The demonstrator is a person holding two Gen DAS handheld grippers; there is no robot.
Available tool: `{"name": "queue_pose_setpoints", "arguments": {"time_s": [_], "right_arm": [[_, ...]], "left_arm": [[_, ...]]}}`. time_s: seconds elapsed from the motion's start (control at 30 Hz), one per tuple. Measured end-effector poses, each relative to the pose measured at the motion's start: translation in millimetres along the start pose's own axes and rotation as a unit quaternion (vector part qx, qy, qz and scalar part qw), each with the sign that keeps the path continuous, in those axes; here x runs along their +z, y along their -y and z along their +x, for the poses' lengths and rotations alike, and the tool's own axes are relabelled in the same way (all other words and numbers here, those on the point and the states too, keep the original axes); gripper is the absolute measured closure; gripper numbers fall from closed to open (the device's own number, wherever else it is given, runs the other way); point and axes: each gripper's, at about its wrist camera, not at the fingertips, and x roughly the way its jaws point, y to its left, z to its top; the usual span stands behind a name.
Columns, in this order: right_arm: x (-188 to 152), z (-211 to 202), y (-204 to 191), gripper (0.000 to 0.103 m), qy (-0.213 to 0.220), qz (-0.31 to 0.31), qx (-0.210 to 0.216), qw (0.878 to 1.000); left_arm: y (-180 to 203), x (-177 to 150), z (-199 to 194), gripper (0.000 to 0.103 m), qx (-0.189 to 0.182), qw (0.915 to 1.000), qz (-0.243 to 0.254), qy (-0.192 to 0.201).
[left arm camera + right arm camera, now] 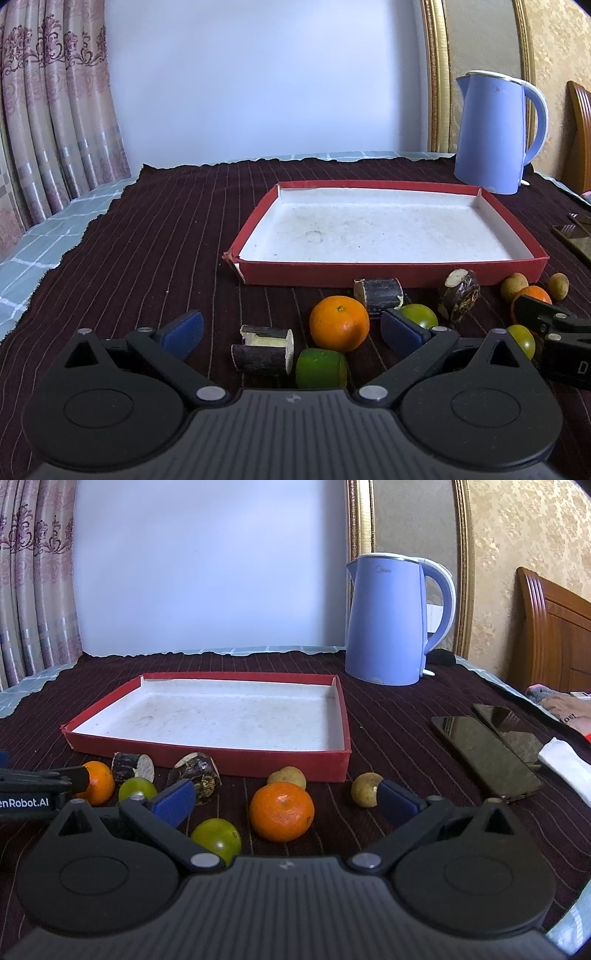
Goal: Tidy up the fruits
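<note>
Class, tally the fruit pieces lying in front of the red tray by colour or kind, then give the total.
Oranges: 2
Green fruits: 3
Dark cane pieces: 3
Small tan fruits: 2
Total: 10

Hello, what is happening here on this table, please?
A person holds two grippers over fruit lying on a dark cloth. The left gripper is open near an orange, a sugarcane piece and a green fruit. The right gripper is open around a second orange. Neither holds anything. The red tray behind the fruit has nothing in it, so sorting has not started. A blue kettle and two phones stand aside.
</note>
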Motion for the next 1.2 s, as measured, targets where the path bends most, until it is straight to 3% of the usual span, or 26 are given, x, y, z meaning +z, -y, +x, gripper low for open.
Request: {"name": "queue_pose_setpoints", "arguments": {"time_s": [1.2], "right_arm": [[-4,3,4,0.000,-0.021,0.014,0.024,0.999]], "left_arm": [[-13,-13,0,0.000,-0.040,0.9992,0.000,-0.007]]}}
